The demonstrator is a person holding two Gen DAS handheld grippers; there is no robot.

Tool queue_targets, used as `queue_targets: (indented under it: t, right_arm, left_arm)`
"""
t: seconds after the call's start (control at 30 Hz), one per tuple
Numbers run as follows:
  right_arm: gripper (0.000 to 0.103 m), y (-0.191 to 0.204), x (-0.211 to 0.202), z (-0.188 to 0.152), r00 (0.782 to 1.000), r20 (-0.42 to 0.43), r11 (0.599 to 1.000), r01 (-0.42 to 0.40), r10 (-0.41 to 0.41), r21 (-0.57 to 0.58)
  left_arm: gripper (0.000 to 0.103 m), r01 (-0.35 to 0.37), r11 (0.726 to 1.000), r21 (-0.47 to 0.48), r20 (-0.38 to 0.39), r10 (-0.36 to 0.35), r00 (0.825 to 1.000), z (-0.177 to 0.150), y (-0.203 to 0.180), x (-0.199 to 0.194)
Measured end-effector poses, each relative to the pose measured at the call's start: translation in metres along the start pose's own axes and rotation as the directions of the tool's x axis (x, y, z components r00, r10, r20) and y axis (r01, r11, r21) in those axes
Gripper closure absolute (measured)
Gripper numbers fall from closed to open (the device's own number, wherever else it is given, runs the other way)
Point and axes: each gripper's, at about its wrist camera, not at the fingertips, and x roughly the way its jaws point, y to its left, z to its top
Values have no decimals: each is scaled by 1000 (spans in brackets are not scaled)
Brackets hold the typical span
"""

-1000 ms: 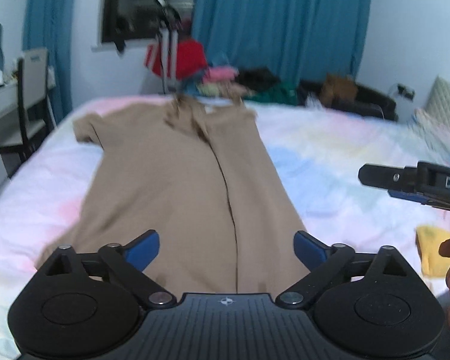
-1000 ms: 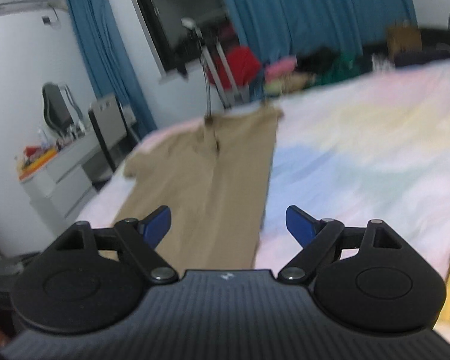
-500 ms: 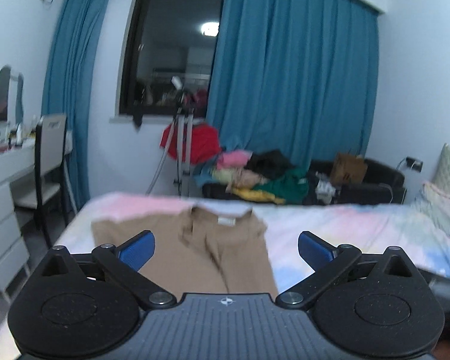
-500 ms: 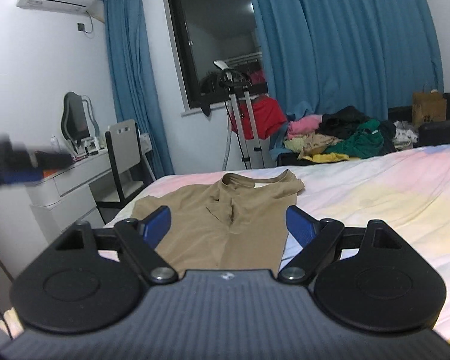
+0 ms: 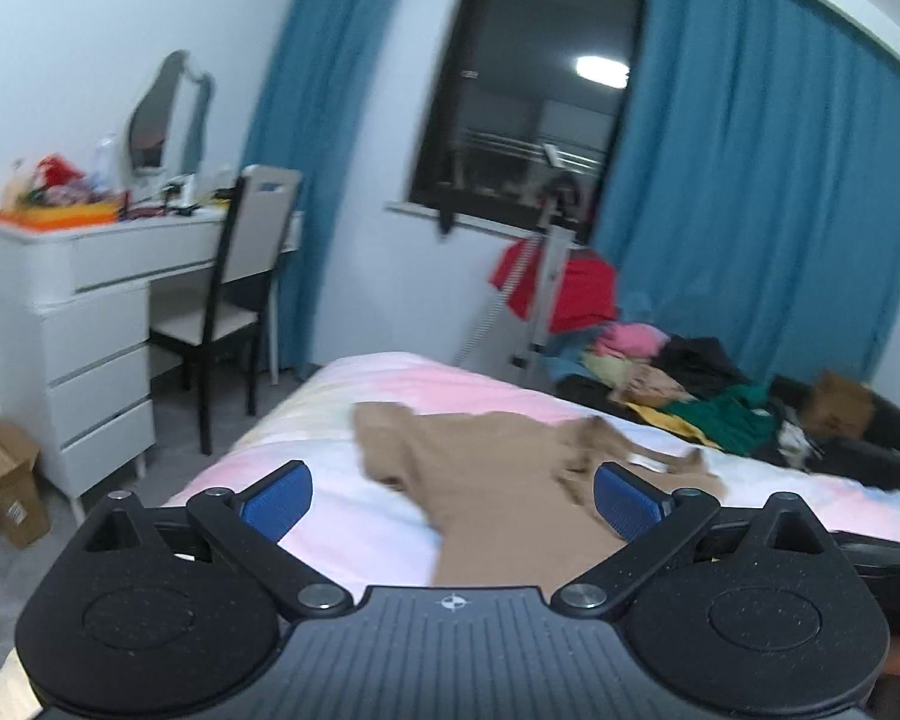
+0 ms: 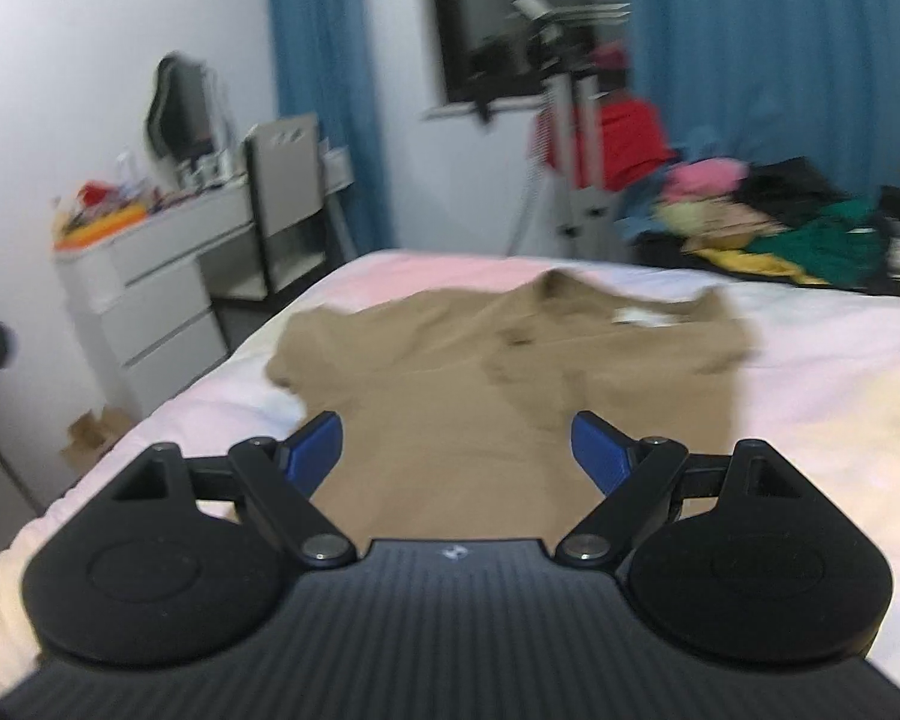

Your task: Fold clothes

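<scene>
Tan cotton, a short-sleeved shirt [image 6: 510, 372] lies spread flat on the bed with a pastel pink, yellow and blue cover [image 6: 840, 396], its collar and white neck label toward the bed's far end and one sleeve reaching toward the bed's left edge. One side of the shirt looks folded over along its length, though blur keeps the fold line unclear.

Over the shirt's near part hangs the left gripper [image 5: 450, 498], its blue-padded fingers [image 5: 276, 495] spread wide with nothing between them. The right gripper [image 6: 456, 450] sits likewise above the shirt's lower body, jaws wide apart and empty, blue fingertips [image 6: 594, 441] clear of the fabric as far as the blurred view lets one judge.

Beyond the far end of the bed a loose heap of clothes in pink, yellow, green and black [image 5: 678, 378] lies on a dark low sofa [image 5: 858, 450], with a brown cardboard box [image 5: 837, 405] resting on it; what the box holds cannot be seen. A metal stand draped with a red garment [image 5: 576, 294] rises beside the heap, before a dark window [image 5: 528, 84] and teal curtains [image 5: 768, 192]. Left of the bed stand a white dressing table with drawers [image 5: 84, 324], a black-framed chair [image 5: 234, 312] and an open cardboard carton on the floor [image 5: 6, 492]; its contents are not visible.
</scene>
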Motion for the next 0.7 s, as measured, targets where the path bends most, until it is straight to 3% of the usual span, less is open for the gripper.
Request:
queue_targets:
  t: [0.13,0.3,0.43,0.53,0.57,0.6,0.63,0.67,0.7]
  right_arm:
    - [18,45,89,8,996,-34,996,-88,87,-18]
    - [19,114,192,32,986,-64,980,-160,153,-119]
    - [19,148,259,42,979,-121,971,-182,164,-155]
    - [19,157,292,41,982,-158,977,-130,104,-169]
    - [22,159,302,41,982,-171,979,-107,77,-176]
    - [34,159,310,40,982,-183,981,-84,52,-176]
    - [37,155,313,40,982,-188,984,-67,36,-162]
    - [47,150,310,41,983,-183,987,-63,36,-146]
    - [72,145,308,41,983,-178,990,-59,35,-130]
  left_arm:
    - [4,-69,997,-36,-57,67,996,-7,32,25]
    - [5,-100,993,-59,-121,92,988,-27,51,60]
    - [4,-167,980,-104,-126,154,980,-34,66,73]
    - [5,-201,974,-105,-159,183,970,-39,70,85]
    - [5,-202,973,-112,-166,182,969,-40,72,87]
    - [5,-201,973,-118,-171,179,969,-41,73,90]
    - [5,-194,973,-124,-173,172,970,-42,72,90]
    - [5,-184,975,-128,-172,161,972,-43,71,90]
    - [5,-172,977,-130,-166,149,975,-44,69,88]
